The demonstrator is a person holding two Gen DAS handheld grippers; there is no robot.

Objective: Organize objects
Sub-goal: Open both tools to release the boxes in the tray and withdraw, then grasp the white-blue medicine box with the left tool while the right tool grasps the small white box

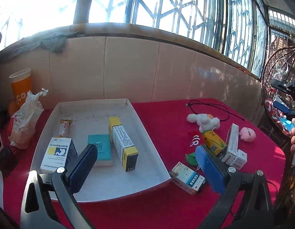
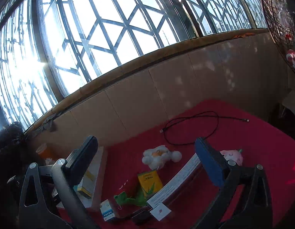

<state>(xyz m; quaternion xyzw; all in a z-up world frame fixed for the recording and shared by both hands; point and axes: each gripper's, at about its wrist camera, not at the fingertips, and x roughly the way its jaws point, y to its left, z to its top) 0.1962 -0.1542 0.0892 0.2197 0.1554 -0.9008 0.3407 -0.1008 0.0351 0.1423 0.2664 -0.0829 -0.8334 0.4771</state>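
Sorting medicine cartons into the white tray (image 1: pixel 147 133) looks partly done: a yellow-ended box (image 1: pixel 123 143), a teal box (image 1: pixel 100 149) and a blue-and-white box (image 1: pixel 57 153) already lie inside. Loose on the red counter (image 1: pixel 166 118) beside the tray sit a small green-and-white carton (image 1: pixel 187 177), a yellow carton (image 1: pixel 214 141) and a long white carton (image 1: pixel 231 143), among plush toys (image 1: pixel 203 121). These cartons are probably light, stiff cardboard that crushes under hard pressure; taking them across the narrow faces seems best. Left tongs (image 1: pixel 145 164) stand released and empty. Right tongs (image 2: pixel 147 164) are spread wide, gripping nothing.
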